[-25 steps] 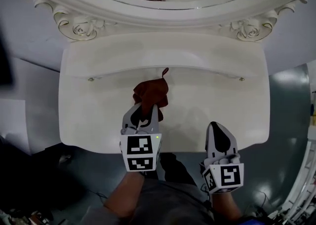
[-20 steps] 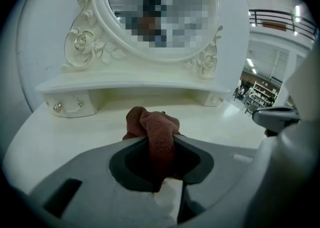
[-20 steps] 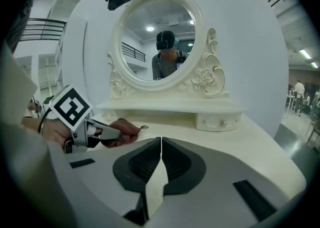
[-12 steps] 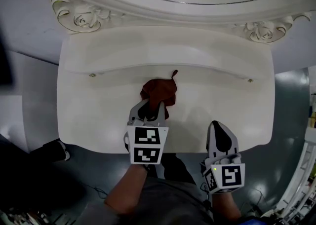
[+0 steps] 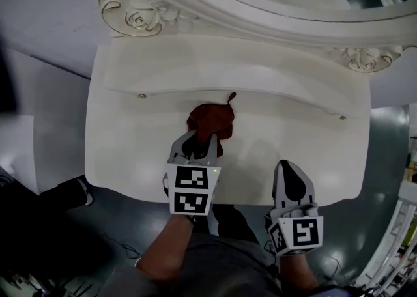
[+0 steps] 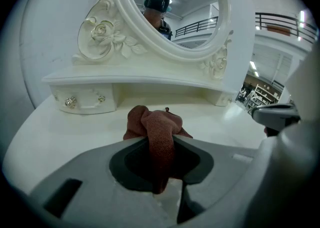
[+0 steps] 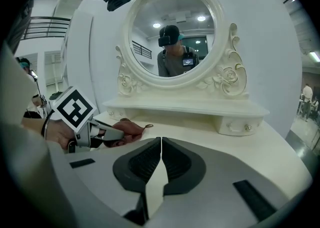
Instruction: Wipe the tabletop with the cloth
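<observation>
left tool (image 5: 197, 151) pinching red cloth (image 5: 211, 120), bunched mid-table (image 5: 293, 133), between back shelf (image 5: 260, 61) and front edge. right tool (image 5: 287, 172) pressed together, nothing in it, at front edge. bare top both sides.

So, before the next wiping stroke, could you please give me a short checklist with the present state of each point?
1. Left gripper grips the cloth: ok, its jaws are shut on a fold.
2. Cloth lies on the tabletop: ok, the bunch rests just ahead of the jaws.
3. Cloth spread flat for wiping: not ok, it is bunched up.
4. Right gripper out of the path: ok, it is shut and empty, at the front edge to the right of the cloth.
5. Which parts are already wiped: cannot tell.
</observation>
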Tool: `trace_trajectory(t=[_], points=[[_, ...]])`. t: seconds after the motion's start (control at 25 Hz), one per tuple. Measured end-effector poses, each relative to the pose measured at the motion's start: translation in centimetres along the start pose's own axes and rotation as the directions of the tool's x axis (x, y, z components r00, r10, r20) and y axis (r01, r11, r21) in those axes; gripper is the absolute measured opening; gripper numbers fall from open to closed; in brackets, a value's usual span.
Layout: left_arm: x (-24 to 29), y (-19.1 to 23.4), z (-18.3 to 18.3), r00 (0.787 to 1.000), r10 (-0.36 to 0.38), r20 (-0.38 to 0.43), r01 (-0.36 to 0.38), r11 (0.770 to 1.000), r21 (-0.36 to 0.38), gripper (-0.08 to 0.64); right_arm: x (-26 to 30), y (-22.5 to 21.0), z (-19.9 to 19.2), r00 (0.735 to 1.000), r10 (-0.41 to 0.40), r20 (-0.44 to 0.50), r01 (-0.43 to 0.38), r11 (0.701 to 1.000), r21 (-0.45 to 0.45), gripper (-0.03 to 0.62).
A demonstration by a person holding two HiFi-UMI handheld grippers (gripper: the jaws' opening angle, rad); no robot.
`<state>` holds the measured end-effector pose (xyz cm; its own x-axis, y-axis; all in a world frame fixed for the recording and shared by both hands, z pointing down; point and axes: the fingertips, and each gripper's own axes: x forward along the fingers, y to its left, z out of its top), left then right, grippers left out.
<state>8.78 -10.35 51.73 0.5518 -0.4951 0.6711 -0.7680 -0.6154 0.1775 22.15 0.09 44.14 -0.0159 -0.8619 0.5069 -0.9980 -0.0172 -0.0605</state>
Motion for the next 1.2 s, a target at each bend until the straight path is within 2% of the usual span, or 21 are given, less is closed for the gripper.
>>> trace_trajectory(t=[0.64,1.2], points=[[-4.2,8.7,-1.9,0.998,0.066,0.024,-0.064,0.994,-0.093,0.098,3.5,8.4,1.4,0.993,0.112,-0.023,-0.114,0.991,-0.071,0.015],[-6.9,14.8,-3.3,0.994,0.108,0.033,-0.102,0.984,-0.144,0.098,7.4,16.3,2.6,0.971,0.232,-0.05,-0.236,0.963,-0.128,0.015]])
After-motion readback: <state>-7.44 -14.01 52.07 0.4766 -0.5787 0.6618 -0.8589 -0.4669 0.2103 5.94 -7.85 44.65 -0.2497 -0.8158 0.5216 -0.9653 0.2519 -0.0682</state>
